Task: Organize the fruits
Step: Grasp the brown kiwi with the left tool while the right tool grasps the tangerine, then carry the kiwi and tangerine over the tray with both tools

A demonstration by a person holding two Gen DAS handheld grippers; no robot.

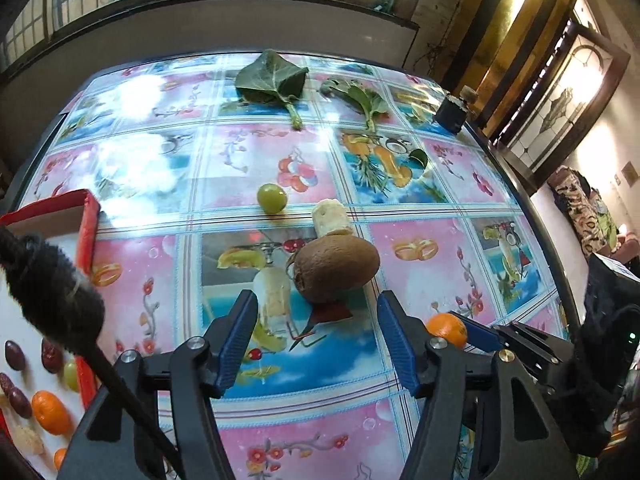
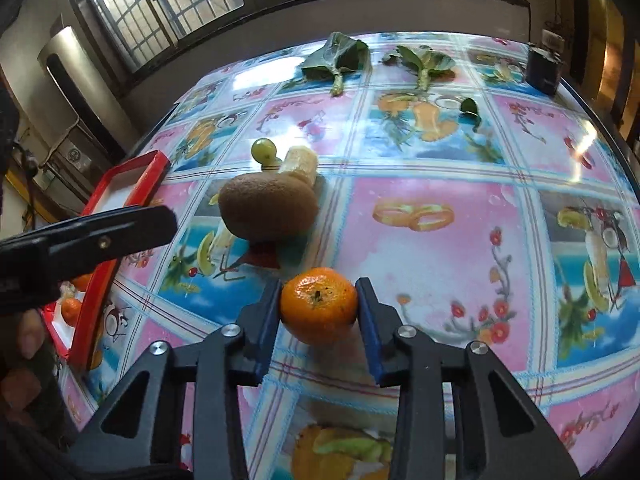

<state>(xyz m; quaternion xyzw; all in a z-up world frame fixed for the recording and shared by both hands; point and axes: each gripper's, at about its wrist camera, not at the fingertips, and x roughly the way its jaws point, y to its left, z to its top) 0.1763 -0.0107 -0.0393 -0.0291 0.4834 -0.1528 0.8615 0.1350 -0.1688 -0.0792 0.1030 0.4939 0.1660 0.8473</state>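
My right gripper (image 2: 319,304) is shut on a small orange tangerine (image 2: 319,306), low over the table; the tangerine also shows in the left wrist view (image 1: 447,329). My left gripper (image 1: 316,316) is open and empty, just short of a brown kiwi (image 1: 336,267). The kiwi (image 2: 269,207) lies mid-table, with a peeled banana piece (image 1: 330,216) and a green grape (image 1: 272,198) behind it. A red-rimmed white tray (image 1: 89,224) at the left holds tangerines, dark dates and a grape.
Two big green leaves (image 1: 269,77) (image 1: 356,96) and a small leaf (image 1: 418,159) lie at the far side. A dark jar (image 1: 451,111) stands at the far right corner. The tablecloth (image 2: 420,208) has printed fruit pictures. Windows and a wall lie beyond.
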